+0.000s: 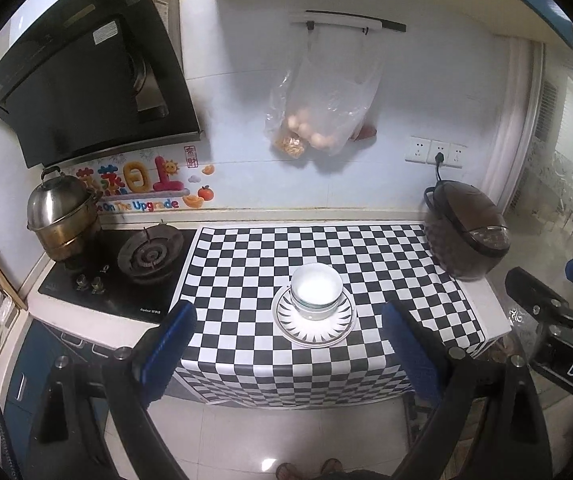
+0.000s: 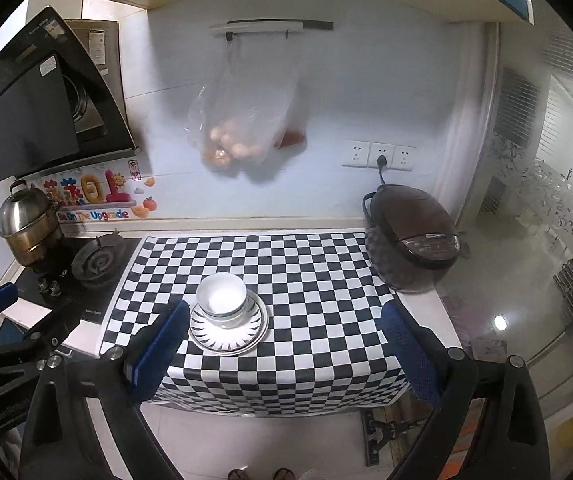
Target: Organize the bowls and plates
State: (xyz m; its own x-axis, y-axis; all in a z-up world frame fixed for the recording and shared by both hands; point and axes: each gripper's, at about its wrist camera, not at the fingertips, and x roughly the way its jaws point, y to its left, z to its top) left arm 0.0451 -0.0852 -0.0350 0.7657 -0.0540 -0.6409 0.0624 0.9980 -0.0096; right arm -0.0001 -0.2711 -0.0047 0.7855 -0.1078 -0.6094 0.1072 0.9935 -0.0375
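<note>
At the far left a steel steamer pot (image 1: 62,216) stood on the black gas hob (image 1: 126,276), with an empty burner (image 1: 150,254) beside it and a range hood (image 1: 86,76) slanting above. To the right of the hob, a black-and-white checkered cloth (image 1: 246,260) covered the bench. Near the middle of that cloth sat the plates (image 1: 314,330), stacked, their rims marked with dark radiating strokes, and on top of them the white bowls (image 1: 316,290), nested and upright. A clear plastic bag (image 1: 322,108) of eggs hung from a wall rail above. At the right end of the bench a dark rice cooker (image 1: 466,236) stood, plugged into the wall socket (image 1: 438,152).

The left gripper (image 1: 286,348) hovered short of the bench edge, its blue fingers (image 1: 170,344) wide apart and empty, the stack showing between them. The right gripper (image 2: 286,352) was likewise back from the bench, its fingers (image 2: 410,352) spread and holding nothing, with the stack nearer its left finger.
</note>
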